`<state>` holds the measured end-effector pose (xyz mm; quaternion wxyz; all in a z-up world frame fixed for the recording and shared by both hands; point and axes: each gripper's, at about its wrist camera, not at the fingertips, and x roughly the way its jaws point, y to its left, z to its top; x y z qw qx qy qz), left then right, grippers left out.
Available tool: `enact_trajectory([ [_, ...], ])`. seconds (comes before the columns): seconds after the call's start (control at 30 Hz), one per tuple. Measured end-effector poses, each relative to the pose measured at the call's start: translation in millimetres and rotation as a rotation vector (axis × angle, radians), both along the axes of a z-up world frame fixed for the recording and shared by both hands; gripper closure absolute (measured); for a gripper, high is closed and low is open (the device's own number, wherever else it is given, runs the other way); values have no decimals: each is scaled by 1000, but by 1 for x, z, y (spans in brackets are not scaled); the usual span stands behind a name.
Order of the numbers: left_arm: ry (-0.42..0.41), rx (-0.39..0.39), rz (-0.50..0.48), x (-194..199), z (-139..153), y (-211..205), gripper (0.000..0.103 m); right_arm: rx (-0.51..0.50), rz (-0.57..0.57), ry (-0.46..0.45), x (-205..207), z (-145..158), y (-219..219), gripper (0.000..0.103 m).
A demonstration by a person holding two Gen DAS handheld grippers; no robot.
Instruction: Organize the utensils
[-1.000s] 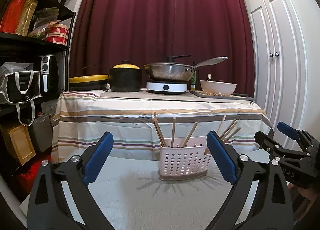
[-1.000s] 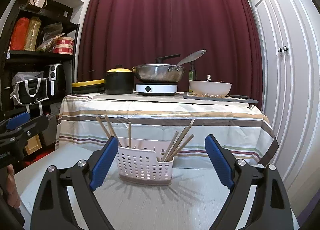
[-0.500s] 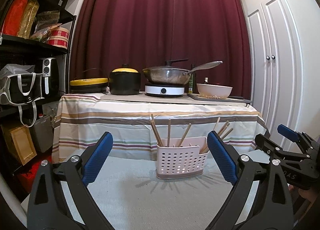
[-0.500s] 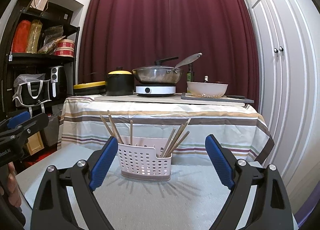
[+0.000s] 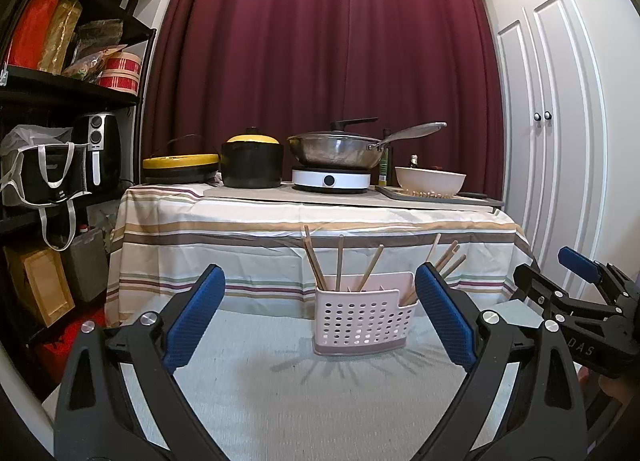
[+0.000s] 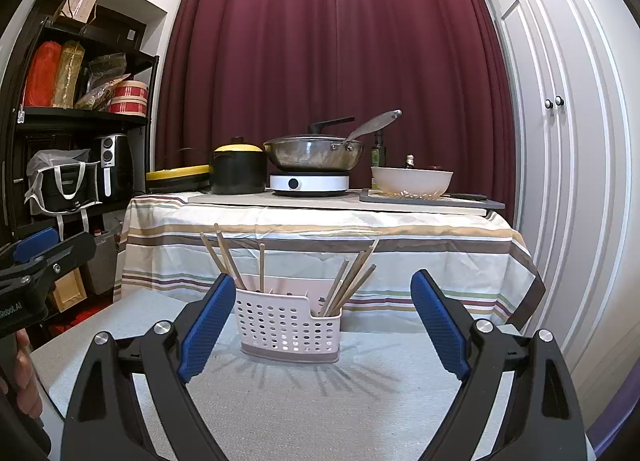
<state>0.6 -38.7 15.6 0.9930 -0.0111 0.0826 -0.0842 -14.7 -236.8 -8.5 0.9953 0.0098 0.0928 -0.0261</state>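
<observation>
Chopsticks upright in caddy, tips fanning outward, leaning sideways

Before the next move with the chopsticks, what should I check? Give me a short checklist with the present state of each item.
1. Left tool open, nothing between its pads: ok.
2. Right tool open, nothing held: ok.
3. Caddy upright on the mat: ok.
4. Chopsticks all standing in the caddy, in two groups: ok.
5. Loose chopsticks on the mat: none seen, ok.
6. Whether the groups are sorted correctly: cannot tell.
</observation>
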Motion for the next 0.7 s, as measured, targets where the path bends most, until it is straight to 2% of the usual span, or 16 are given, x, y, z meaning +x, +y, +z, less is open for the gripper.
enact_trajectory([
  [0.43,1,-10,6,-1,-2,3,9,-4,-1,-1,-1,2,-2,15],
  [0.5,-1,-11,7,-2,-2,3,8,-5,-1,-2,-1,2,-2,15],
  [0.53,-3,-11,9,-2,-3,3,4,-5,-1,-3,-1,2,-2,15],
  [0.7,-13,-13,10,-5,-3,3,4,-6,-2,-5,-1,2,-3,15],
])
